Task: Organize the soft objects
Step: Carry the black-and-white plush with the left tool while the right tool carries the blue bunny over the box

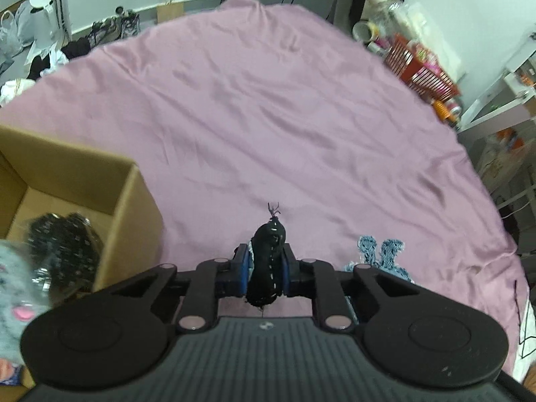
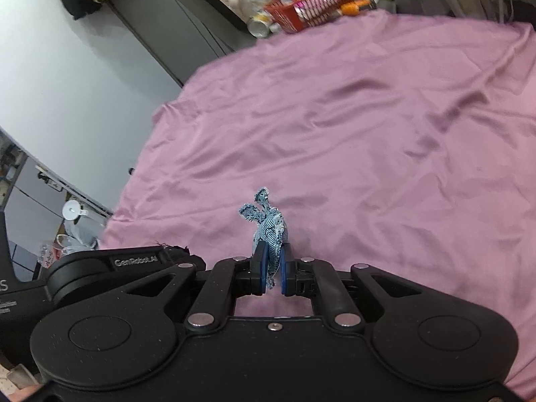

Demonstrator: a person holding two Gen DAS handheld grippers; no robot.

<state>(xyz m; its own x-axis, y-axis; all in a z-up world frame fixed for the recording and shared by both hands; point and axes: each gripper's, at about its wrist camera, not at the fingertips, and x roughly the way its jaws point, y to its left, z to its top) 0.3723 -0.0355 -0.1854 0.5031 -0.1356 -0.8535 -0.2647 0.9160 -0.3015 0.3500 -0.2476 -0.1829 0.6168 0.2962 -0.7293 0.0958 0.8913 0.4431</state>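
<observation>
A wrinkled pink sheet [image 1: 268,107] covers the bed. The left gripper [image 1: 266,268] is clenched on a black soft toy [image 1: 268,258] above the sheet, beside an open cardboard box [image 1: 130,207]. In the box lie a dark speckled item [image 1: 63,248] and a blurred grey plush [image 1: 16,284], partly cut off. The right gripper [image 2: 272,269] pinches a blue denim toy [image 2: 268,231], its lower part hidden between the fingers.

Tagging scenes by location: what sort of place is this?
Likely a lived-in bedroom: a wide pink bedsheet spread over what looks like a bed, shoes along the wall, a red basket of snacks and bottles beside it.
</observation>
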